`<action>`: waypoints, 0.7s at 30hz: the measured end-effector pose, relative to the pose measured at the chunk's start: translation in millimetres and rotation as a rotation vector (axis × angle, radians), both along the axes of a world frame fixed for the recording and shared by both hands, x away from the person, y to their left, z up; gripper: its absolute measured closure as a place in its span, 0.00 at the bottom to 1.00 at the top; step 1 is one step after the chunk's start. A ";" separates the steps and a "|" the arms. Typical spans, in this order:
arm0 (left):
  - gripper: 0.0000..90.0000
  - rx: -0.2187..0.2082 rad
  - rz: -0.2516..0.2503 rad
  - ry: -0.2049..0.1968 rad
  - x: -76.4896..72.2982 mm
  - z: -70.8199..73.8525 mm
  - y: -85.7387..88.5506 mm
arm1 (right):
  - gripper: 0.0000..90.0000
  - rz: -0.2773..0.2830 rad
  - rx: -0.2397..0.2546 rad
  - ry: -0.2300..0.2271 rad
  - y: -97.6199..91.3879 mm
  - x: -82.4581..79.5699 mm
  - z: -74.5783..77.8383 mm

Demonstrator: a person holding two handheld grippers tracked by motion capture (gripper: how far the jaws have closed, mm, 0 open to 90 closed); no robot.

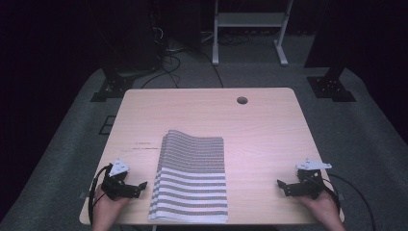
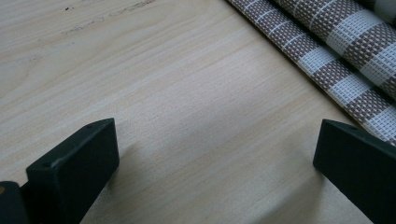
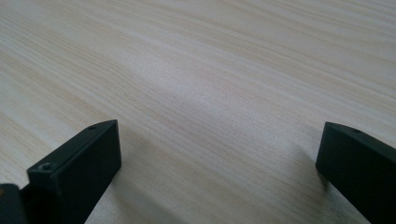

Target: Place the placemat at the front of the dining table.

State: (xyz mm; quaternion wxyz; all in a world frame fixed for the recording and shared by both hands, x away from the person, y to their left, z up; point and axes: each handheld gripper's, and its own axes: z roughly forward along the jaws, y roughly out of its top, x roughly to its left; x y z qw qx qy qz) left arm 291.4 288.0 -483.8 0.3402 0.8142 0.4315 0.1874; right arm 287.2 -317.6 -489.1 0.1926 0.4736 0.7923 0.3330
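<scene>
A folded brown-and-white striped woven cloth [image 1: 191,177] lies in several layers on the light wooden table [image 1: 260,130], near its front edge and a little left of centre. My left gripper [image 1: 140,187] rests on the table just left of the cloth, open, nothing between its jaws. In the left gripper view the cloth [image 2: 345,51] runs along the upper right, close to the right jaw. My right gripper [image 1: 281,185] sits at the table's front right, open and empty, well apart from the cloth. Bare wood [image 3: 210,93] lies between its jaws.
A round cable hole [image 1: 242,100] sits near the table's far edge. Faint marks [image 1: 144,145] show on the wood left of the cloth. Beyond the table are black stand bases [image 1: 332,86], cables [image 1: 168,57] and a white frame [image 1: 250,33] on grey carpet.
</scene>
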 end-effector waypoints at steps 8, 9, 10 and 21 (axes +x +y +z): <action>0.00 -0.008 0.014 -0.001 0.8 0.0 0.1 | 0.00 0.000 0.000 0.000 0.0 0.0 0.0; 0.00 -0.007 0.018 -0.002 0.7 0.0 0.1 | 0.00 0.000 0.000 0.000 0.0 0.0 0.0; 0.00 -0.009 0.020 0.000 0.5 0.1 0.5 | 0.00 -0.001 0.001 0.001 0.0 -0.2 0.0; 0.00 -0.087 0.065 0.020 0.0 4.0 5.4 | 0.00 0.002 -0.001 0.000 -1.6 -3.8 0.0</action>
